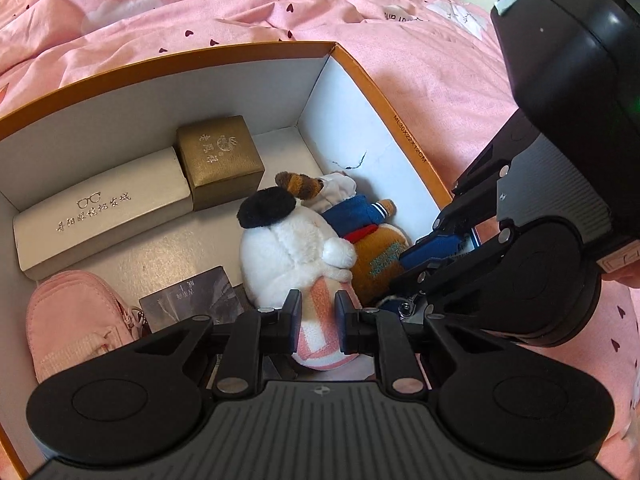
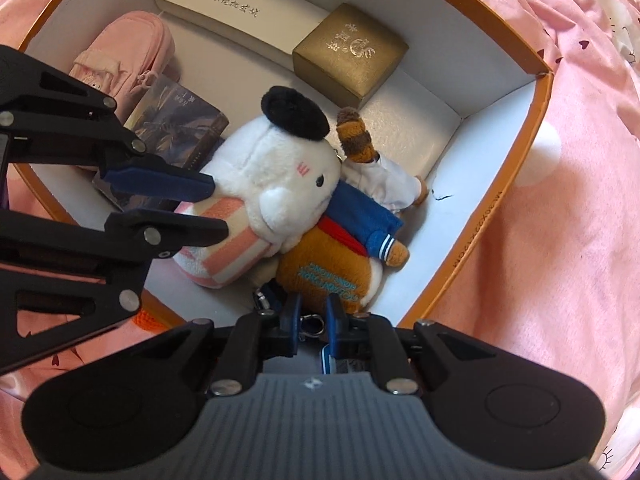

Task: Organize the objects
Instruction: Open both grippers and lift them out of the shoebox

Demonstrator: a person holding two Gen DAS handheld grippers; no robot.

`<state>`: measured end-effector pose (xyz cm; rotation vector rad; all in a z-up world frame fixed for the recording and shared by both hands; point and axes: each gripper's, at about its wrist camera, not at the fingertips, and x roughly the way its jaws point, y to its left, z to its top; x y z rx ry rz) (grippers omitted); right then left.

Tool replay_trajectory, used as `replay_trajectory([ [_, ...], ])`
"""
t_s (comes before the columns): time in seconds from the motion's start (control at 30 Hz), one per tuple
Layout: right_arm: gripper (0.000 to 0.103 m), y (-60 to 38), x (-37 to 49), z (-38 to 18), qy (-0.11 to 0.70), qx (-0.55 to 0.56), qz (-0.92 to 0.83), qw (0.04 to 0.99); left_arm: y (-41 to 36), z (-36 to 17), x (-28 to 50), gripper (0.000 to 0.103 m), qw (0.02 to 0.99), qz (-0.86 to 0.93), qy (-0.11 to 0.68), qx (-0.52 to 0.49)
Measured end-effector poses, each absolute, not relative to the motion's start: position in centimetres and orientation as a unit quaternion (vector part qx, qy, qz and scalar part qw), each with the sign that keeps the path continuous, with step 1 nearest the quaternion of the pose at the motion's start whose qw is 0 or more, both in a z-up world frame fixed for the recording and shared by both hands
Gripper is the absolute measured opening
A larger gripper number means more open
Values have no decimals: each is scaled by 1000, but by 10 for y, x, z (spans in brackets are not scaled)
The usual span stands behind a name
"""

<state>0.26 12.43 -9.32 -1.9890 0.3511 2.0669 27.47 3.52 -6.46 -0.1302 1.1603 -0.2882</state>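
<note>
An orange-rimmed white box (image 1: 404, 128) (image 2: 540, 92) lies on a pink bed. In it are a white plush with a black hat (image 1: 288, 248) (image 2: 280, 172), a brown plush in a blue jacket (image 1: 372, 248) (image 2: 332, 264), a cream glasses case (image 1: 100, 212) (image 2: 236, 12), a gold box (image 1: 220, 160) (image 2: 348, 56), a pink pouch (image 1: 76, 320) (image 2: 132, 52) and a dark book (image 1: 192, 296) (image 2: 176, 124). My left gripper (image 1: 318, 314) (image 2: 212, 204) is partly open over the white plush's striped body. My right gripper (image 2: 313, 316) (image 1: 436, 248) is narrowly open by the brown plush's keyring (image 2: 312, 326).
Rumpled pink bedding with small hearts (image 1: 280, 12) (image 2: 560, 240) surrounds the box. The box floor shows bare patches beside the gold box (image 2: 404, 124) and in front of the glasses case (image 1: 152, 248).
</note>
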Motion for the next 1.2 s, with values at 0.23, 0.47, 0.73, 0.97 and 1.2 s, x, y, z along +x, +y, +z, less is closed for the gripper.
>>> replay_trajectory([
  [0.23,14,126,3,-94,126,-679,713,123,28,-80,270,20,813,-124,566,-54],
  [0.47,15,128,6,-86,130,-664,726,121,41,-74,264,19,824,-114,550,-76],
  [0.73,19,108,39,-35,132,-572,798,137,41,-29,228,24,874,-101,471,-66],
  [0.97,24,64,77,0,147,-461,858,170,29,-9,181,28,894,-93,432,-72],
  [1.2,31,32,116,-21,190,-375,880,219,24,-37,145,34,889,-45,445,-99],
])
